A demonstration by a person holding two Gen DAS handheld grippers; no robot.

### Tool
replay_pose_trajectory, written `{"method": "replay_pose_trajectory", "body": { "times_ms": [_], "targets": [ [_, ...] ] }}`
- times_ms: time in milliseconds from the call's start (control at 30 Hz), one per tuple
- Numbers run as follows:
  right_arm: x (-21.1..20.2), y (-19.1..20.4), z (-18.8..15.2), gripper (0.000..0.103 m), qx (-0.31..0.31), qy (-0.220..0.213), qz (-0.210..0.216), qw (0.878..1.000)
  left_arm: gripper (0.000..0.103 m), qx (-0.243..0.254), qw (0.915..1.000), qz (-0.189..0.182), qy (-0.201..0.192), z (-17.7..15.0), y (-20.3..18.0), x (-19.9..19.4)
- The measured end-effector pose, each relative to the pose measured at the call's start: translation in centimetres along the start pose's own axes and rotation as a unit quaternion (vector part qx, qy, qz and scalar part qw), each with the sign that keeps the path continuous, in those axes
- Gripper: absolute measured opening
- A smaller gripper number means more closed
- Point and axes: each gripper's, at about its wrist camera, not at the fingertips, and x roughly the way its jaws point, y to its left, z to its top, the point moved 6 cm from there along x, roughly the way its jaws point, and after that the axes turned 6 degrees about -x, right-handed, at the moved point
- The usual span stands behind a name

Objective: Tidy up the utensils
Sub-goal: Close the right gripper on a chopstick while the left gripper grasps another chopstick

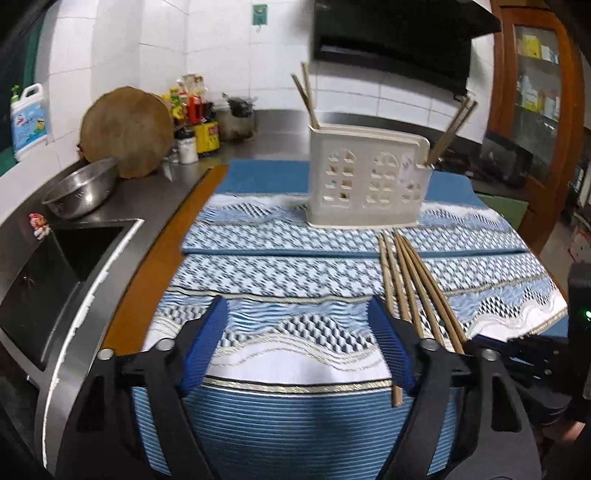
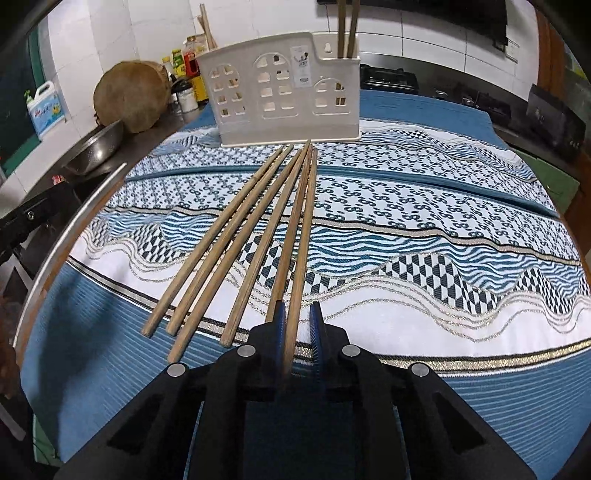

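Here the right gripper [image 2: 297, 319] has its blue fingers [image 2: 279, 317] drawn narrow around the near end of one chopstick [image 2: 295, 295], which runs between them; a small gap shows on the right side, so whether both pads press on it I cannot tell. That stick lies in a fan of wooden chopsticks [image 2: 236, 240] spread on the blue and white patterned cloth [image 2: 424, 229] covering the desk, their far tips meeting just in front of the cream holder [image 2: 288, 92]. The holder stands upright on the cloth, with cut-out windows in its wall. Two chopsticks [image 2: 348, 29] stand in its right compartment, and in the left wrist view another pair [image 1: 306, 96] leans out of its left end.

The left gripper [image 1: 297, 325] hangs over the cloth with its fingers [image 1: 203, 343] wide apart and nothing between them; the chopsticks lie just beside its right finger. To the left are a sink [image 1: 62, 266], a metal bowl [image 1: 81, 192] and a round wooden board [image 1: 127, 131] leaning on the tiled wall.
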Motion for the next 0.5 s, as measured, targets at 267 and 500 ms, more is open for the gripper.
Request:
{"method": "replay_pose_trajectory", "body": {
  "times_ms": [267,500],
  "targets": [
    [0.0,-0.3,-0.2,0.007,-0.014,-0.001,-0.020,1.000,0.055,0.019,0.9978,-0.041,0.049,-2.1,-2.8,2.5],
    [-0.5,-1.4,-0.8,0.007,0.000,-0.004,-0.016,1.000,0.039,0.028,0.9922,-0.073,0.096,-3.8,-5.4,5.2]
  ]
}}
